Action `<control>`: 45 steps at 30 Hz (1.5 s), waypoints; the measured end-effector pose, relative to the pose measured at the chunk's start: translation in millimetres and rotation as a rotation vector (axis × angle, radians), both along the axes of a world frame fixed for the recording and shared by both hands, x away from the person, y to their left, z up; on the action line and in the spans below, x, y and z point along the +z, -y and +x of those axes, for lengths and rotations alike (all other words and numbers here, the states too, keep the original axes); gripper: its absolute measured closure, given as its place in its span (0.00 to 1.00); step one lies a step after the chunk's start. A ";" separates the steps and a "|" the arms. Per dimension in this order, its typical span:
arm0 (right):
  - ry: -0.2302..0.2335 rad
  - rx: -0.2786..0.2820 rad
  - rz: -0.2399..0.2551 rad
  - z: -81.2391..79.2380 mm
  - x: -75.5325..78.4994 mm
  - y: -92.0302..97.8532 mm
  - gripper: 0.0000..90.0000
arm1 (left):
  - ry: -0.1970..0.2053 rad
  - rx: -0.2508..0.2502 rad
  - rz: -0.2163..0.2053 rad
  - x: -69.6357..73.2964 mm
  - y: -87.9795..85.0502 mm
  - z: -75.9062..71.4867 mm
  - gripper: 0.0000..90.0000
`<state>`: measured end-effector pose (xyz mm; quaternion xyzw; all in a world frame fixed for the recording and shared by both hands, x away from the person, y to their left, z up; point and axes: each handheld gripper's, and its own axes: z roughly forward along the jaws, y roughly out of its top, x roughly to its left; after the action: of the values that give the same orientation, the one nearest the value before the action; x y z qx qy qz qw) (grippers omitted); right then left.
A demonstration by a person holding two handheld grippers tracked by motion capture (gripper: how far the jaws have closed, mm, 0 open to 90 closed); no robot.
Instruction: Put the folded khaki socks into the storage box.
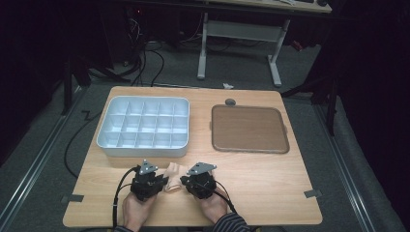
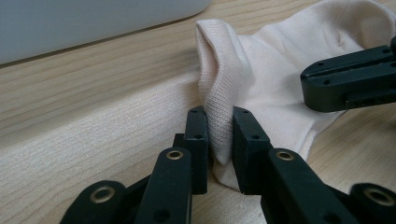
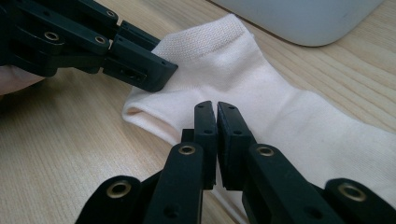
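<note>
High view, both hand-held grippers pinching sock (image 1: 172,175), divided tray (image 1: 143,127) beyond, brown mat (image 1: 249,128) apparently bare.

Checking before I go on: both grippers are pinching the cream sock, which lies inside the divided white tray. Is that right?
Not quite. The left gripper and the right gripper are both shut on the cream sock, but the sock lies on the bare wooden table, in front of the divided white tray, not in it. The high view shows this.
</note>
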<state>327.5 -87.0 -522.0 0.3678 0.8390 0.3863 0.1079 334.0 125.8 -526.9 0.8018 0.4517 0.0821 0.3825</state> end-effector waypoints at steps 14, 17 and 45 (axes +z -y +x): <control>-0.004 0.031 -0.032 -3.4 -5.3 -7.3 0.97 | -0.026 -0.039 -0.042 -0.7 -3.8 4.2 0.89; -0.004 0.034 -0.037 -3.9 -5.3 -6.7 0.96 | -0.027 -0.044 -0.062 2.5 -5.7 4.5 0.90; -0.001 0.053 -0.050 2.4 -5.0 -11.0 0.97 | 0.037 -0.136 -0.158 35.0 3.0 1.9 0.91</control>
<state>329.9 -76.0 -527.0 0.3428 0.8580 0.3675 0.1064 335.9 122.8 -491.9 0.7963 0.3942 0.0346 0.4576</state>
